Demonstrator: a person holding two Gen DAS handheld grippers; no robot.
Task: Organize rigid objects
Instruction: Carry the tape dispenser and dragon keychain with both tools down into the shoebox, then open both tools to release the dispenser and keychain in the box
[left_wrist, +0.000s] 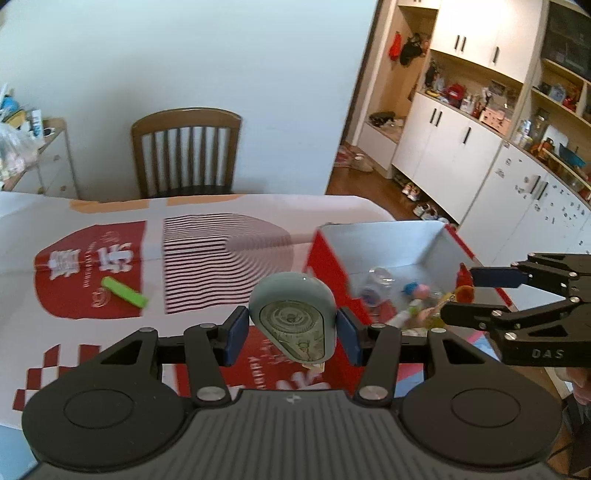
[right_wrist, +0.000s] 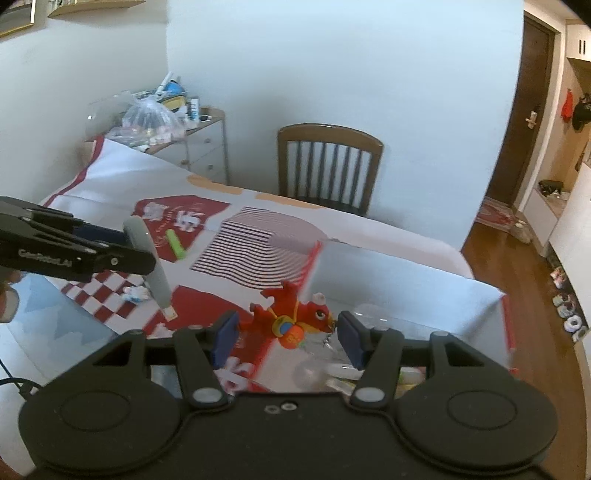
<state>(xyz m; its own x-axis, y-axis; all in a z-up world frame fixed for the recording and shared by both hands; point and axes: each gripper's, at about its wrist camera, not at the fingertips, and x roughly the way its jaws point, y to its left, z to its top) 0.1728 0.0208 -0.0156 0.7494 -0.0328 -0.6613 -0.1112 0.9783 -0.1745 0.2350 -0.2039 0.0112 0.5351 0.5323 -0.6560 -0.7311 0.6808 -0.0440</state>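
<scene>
Standing over the cloth-covered table (left_wrist: 221, 210), both grippers carry something toward the red cardboard box with the pale inside (left_wrist: 384, 243), the landmark here. Already in it lie small toys and clear plastic bits. Just left of the box, the left gripper (left_wrist: 292, 325) is clenched on a grey-green teardrop-shaped correction-tape dispenser (left_wrist: 291, 317). Over the box's near rim, the right gripper (right_wrist: 287, 328) grasps a red dragon figurine with an orange ball (right_wrist: 291, 317). Well left of the box lies a green plastic stick (left_wrist: 123, 291), untouched. I judge the dropping-in step is underway; next, each load needs lowering inside and releasing.
</scene>
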